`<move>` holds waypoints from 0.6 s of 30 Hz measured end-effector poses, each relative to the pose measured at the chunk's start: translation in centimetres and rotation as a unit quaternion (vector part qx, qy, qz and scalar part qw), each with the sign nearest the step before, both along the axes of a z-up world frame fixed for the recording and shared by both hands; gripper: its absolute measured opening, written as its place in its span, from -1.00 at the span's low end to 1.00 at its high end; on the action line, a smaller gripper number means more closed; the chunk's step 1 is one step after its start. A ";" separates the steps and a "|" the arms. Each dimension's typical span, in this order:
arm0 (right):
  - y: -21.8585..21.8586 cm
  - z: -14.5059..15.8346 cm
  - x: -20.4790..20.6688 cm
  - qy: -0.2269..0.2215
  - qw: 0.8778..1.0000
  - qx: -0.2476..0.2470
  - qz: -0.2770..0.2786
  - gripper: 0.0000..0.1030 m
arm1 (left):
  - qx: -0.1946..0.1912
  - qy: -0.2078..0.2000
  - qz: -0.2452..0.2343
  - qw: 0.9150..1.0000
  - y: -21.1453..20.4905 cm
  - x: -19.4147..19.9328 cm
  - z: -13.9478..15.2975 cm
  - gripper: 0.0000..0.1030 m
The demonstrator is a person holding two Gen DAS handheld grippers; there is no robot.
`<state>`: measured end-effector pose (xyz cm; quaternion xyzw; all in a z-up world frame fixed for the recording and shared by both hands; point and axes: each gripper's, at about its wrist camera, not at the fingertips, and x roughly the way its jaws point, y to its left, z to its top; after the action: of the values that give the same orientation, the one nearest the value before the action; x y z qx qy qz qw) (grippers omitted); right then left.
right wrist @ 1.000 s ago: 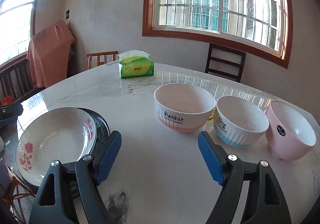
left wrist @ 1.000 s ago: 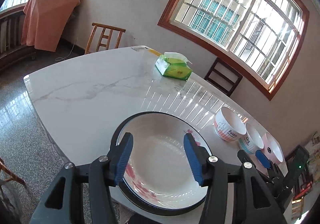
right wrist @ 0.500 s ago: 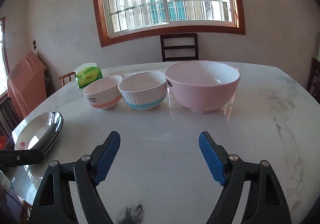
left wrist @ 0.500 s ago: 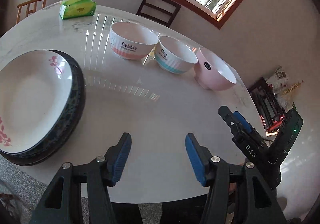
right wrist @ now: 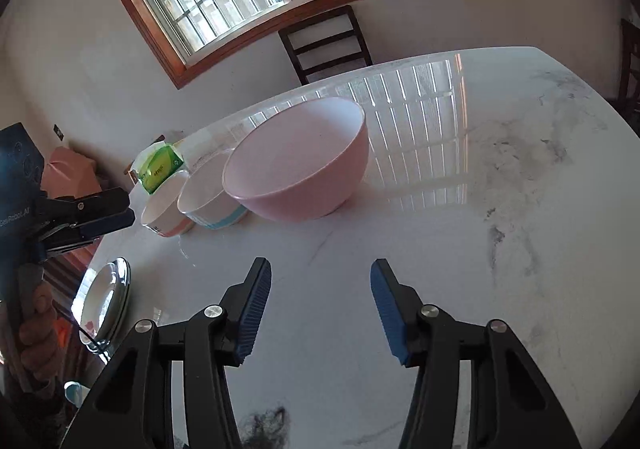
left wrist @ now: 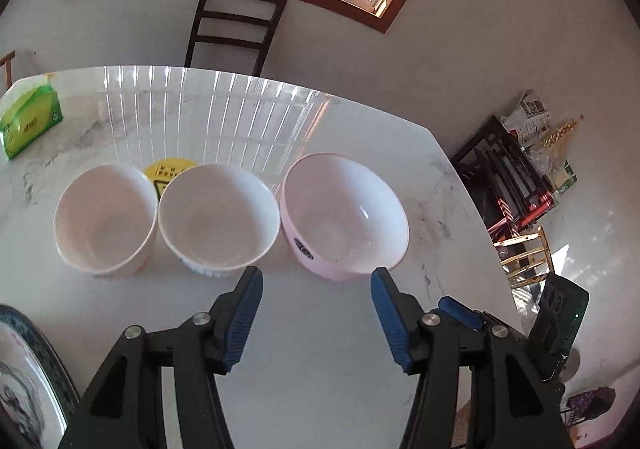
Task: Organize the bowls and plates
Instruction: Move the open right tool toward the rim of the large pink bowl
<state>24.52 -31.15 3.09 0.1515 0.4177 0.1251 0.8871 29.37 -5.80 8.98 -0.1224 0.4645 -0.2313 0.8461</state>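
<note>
Three bowls stand in a row on the marble table [left wrist: 320, 349]: a white bowl with an orange band [left wrist: 105, 217], a white bowl with a blue band [left wrist: 218, 215] and a larger pink bowl [left wrist: 344, 215]. My left gripper [left wrist: 316, 281] is open and empty, just short of the pink bowl's near rim. My right gripper [right wrist: 320, 277] is open and empty over bare table, well short of the pink bowl [right wrist: 298, 169]. The stacked plates [right wrist: 106, 303] lie at the table's left edge, also showing at the left wrist view's lower left [left wrist: 28, 381].
A green tissue pack [left wrist: 30, 121] sits at the far left of the table. A yellow sticker [left wrist: 168, 171] lies behind the bowls. A dark chair [left wrist: 236, 31] stands beyond the far edge. The left gripper [right wrist: 80, 219] shows in the right wrist view.
My left gripper has swung right from over the stacked plates to face the pink bowl. My right gripper has turned from the Rabbit bowl toward the pink bowl and tilted. Both stayed open.
</note>
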 end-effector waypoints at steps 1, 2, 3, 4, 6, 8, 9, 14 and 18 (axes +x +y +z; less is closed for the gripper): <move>-0.4 0.4 1.1 0.015 1.000 0.003 0.002 -0.02 | 0.007 0.003 -0.004 1.000 -0.7 1.5 0.2 0.12; -0.8 0.7 2.1 0.027 1.000 0.011 0.001 -0.02 | 0.016 0.004 -0.003 1.000 -1.3 3.0 0.4 0.12; -1.1 1.0 3.1 0.040 0.999 0.016 0.003 -0.02 | 0.024 0.006 -0.005 1.000 -1.9 4.4 0.4 0.12; -1.2 1.3 4.2 0.053 0.998 0.013 0.011 -0.02 | 0.034 0.013 -0.013 0.999 -2.7 5.9 0.3 0.12; -1.2 1.7 6.1 0.071 0.997 -0.003 0.014 -0.02 | 0.052 0.031 -0.029 0.998 -4.3 8.5 -0.2 0.12; -1.2 1.7 8.1 0.096 0.995 -0.013 0.020 -0.02 | 0.088 0.039 -0.038 0.995 -5.5 10.6 -0.9 0.12; -1.2 1.6 8.9 0.106 0.994 -0.017 0.018 -0.02 | 0.107 0.041 -0.042 0.993 -6.0 11.5 -1.2 0.12; -1.6 0.3 12.1 0.158 0.987 -0.013 0.016 -0.02 | 0.153 0.051 -0.067 0.985 -7.7 13.9 -3.3 0.12; -0.9 -0.7 12.9 0.188 0.982 -0.003 0.027 -0.10 | 0.151 0.062 -0.077 0.983 -8.0 14.3 -4.8 0.12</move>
<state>37.37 -32.03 2.36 0.1588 0.5814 0.1170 0.7893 43.65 -13.76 4.13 0.0292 0.5539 -0.2149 0.8039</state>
